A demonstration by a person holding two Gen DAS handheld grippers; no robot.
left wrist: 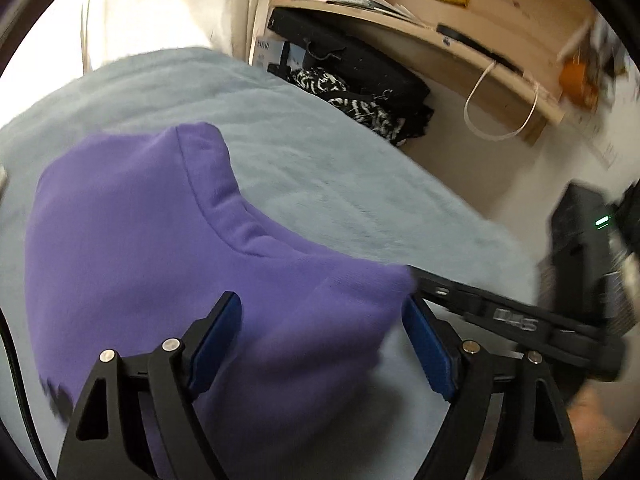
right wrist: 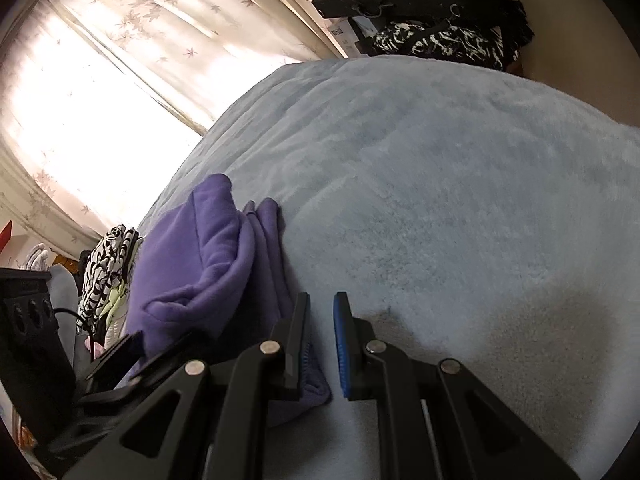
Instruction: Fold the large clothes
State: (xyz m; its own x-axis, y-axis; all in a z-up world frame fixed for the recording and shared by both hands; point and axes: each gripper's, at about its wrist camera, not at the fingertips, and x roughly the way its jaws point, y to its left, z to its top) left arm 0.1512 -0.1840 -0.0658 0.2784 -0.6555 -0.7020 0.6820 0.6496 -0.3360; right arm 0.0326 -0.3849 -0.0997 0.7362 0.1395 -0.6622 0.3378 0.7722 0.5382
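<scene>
Between the spread jaws of the left tongs [left wrist: 322, 322] lies the hoodie [left wrist: 160, 260], a purple fleece garment bunched on the pale blue bed [left wrist: 320, 168]. The jaws stand wide apart and grip nothing; the cloth sits under and just ahead of them, with a thick seamed band, probably the hood's edge, curving away beyond the tips. Just right of these tongs a black arm of the other tool reaches in to the hoodie's near corner.

The right tongs [right wrist: 320, 312] stand slightly parted with only a narrow gap, and nothing is pinched in it. Their left finger lies over the hoodie's [right wrist: 208, 264] near edge, which ends just under it; the garment is stacked in several soft layers to the left of the tips, while bare bed [right wrist: 440, 200] stretches ahead and to the right.

The hoodie looks thick, soft and floppy, fairly light but bulky, so it will likely sag and drag on the fuzzy cover when lifted. Hold looks best at a seamed edge or corner, where the fleece is doubled, and each pinch should gather all the layers.

Beyond the bed are a curtain [right wrist: 100, 80], a wooden shelf [left wrist: 400, 24] and a black bag [left wrist: 360, 64].
</scene>
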